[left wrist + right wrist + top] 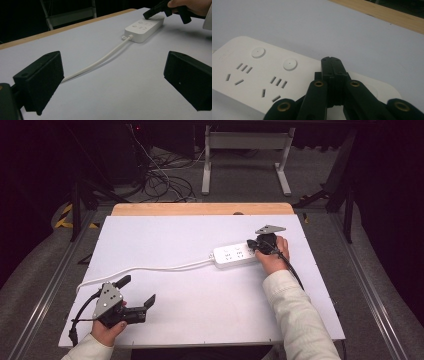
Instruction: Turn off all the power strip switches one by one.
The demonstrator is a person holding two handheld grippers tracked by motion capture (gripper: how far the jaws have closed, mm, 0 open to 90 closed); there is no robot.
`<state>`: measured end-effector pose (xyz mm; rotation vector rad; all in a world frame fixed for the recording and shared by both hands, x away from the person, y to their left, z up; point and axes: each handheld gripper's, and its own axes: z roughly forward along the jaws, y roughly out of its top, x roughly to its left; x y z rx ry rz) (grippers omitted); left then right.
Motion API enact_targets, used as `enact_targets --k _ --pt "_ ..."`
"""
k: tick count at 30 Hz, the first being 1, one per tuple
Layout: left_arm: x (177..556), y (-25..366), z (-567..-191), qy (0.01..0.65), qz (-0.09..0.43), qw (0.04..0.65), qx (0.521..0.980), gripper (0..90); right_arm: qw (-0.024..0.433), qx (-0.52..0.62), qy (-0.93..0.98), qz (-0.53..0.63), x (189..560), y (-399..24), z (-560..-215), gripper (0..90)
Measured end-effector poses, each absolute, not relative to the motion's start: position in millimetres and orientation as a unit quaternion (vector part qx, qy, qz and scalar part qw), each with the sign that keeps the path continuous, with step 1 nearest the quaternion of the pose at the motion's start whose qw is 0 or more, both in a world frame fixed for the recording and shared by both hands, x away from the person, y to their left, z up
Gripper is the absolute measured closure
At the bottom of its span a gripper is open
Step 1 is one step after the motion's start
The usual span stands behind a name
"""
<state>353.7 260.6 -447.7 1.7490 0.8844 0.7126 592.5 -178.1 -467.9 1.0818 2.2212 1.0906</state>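
The white power strip [236, 254] lies right of centre on the table [190, 285]; the right gripper [331, 65], jaws clenched together, presses its far-right end. The left gripper [136, 293] rests released, near left. Rigid, light, likely slippery plastic: grasp across its narrow sides

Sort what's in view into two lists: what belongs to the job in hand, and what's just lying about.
In the job:
- white power strip, with its round buttons
- right tool, shut, tips on the strip's top at its far end
- the strip's white cable

Not in the job:
- left tool, open, holding nothing, off near the table's corner
- white table
- metal frame and floor cables behind
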Motion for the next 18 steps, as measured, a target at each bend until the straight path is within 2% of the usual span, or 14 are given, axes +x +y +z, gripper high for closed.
enact_targets --k 6,11,13,15,18 --pt "354 260 -448 0.366 0.294 0.504 0.725 3.1 0.239 0.381 0.809 0.378 590 -173 -469 90.0" --pt "353 261 -448 0.368 0.294 0.505 0.723 3.1 0.230 0.384 0.801 0.398 591 -178 -467 90.0" --pt "354 261 -448 0.368 0.294 0.504 0.724 3.1 0.241 0.371 0.799 0.408 589 -179 -460 90.0" --pt "355 261 -448 0.369 0.293 0.503 0.725 3.1 0.235 0.375 0.776 0.450 586 -180 -450 90.0" --pt "355 260 -448 0.367 0.293 0.502 0.726 3.1 0.227 0.370 0.779 0.453 584 -177 -443 90.0"
